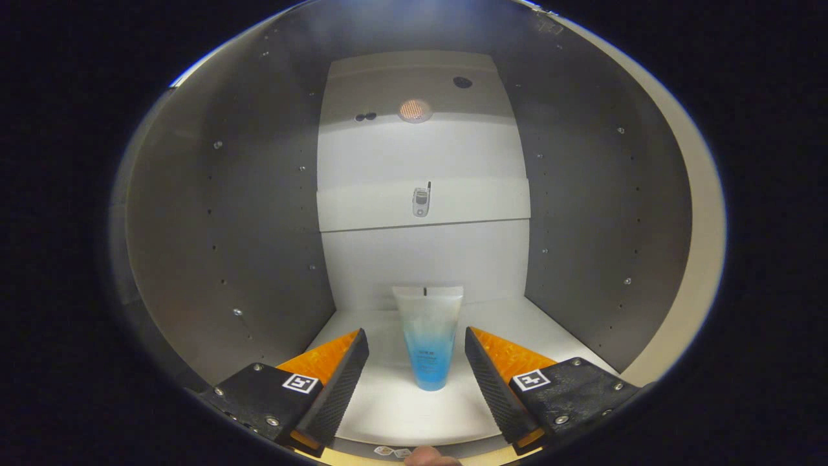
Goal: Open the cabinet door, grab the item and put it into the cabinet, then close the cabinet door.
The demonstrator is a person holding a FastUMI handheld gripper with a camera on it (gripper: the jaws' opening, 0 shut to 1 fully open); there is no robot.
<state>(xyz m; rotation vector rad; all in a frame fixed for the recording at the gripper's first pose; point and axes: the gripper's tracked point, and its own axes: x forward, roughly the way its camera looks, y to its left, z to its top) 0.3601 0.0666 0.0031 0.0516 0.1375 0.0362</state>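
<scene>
White walls and a white floor make up the inside of the cabinet (259, 213), and a see-through tube (428, 336) with blue stuff at the bottom stands on that floor with its cap down. The gripper (416, 353) has its fingers spread wide, one on each side of the tube, and neither one touches it. Higher up, a small grey phone (421, 201) sits on a shelf (479, 206) at the back.

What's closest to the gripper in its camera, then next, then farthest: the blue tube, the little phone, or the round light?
Measured from the open gripper:
1. Blue tube, standing between the fingers, untouched.
2. Little phone, on the shelf beyond the tube.
3. Round light, high up, above the phone.
</scene>
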